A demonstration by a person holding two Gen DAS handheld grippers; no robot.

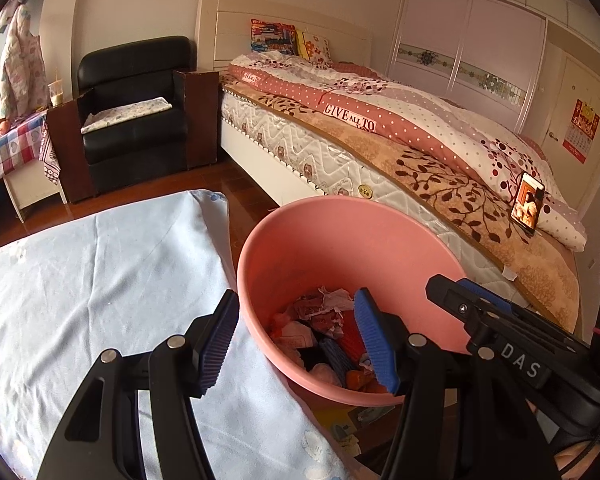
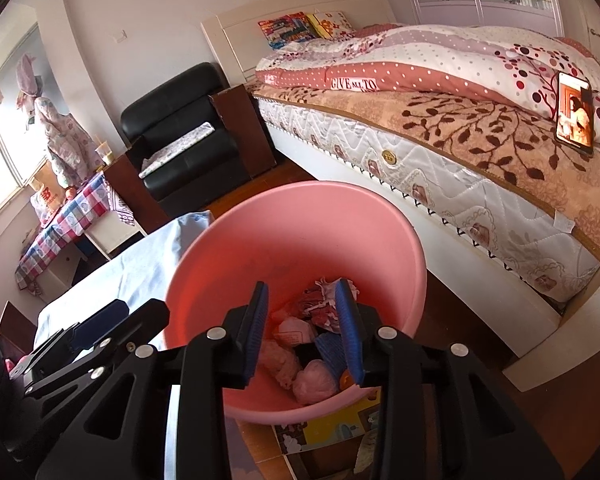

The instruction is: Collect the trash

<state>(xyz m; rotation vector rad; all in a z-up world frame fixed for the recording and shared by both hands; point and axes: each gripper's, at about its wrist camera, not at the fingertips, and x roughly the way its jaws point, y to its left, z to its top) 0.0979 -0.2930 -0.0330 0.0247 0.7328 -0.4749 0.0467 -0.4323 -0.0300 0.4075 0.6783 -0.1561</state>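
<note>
Worktop: left of scene, covered in pale blue cloth; no loose trash visible on it.
Left tool: jaws wide apart, nothing between them, hovering over the bin's near-left rim.
Pink bin: centre, on the floor between worktop and bed.
Trash: crumpled paper and wrappers lying inside the bin.
Right tool: jaws part-way apart, empty, above the bin mouth.
Advice: lift both tools clear of the rim before seeking further trash.
</note>
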